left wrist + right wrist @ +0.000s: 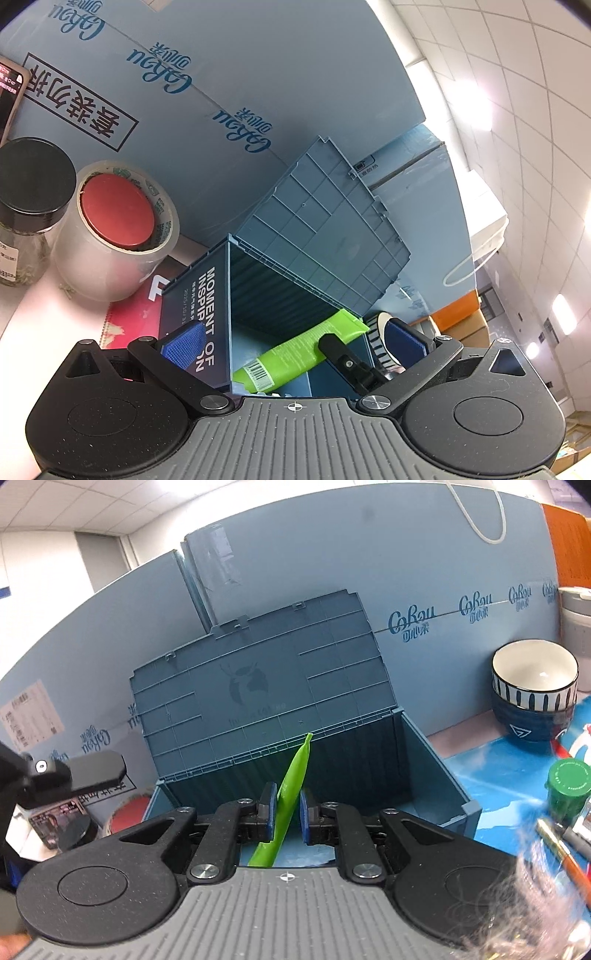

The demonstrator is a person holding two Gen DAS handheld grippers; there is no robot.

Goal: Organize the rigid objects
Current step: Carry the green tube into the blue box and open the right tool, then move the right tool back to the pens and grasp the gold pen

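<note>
The right gripper [287,818], jaws clamped on the green tube [293,786], holds it over the open blue box [436,775] for stowing, the left gripper [291,341] waits jaws apart beside the box, and tape roll [118,229] and bowls [532,690] crowd the surrounding surface.

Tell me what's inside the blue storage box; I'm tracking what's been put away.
Over the blue storage box, the right gripper holds a green tube. The floor below it is partly hidden, so I can't rule out other contents.
</note>
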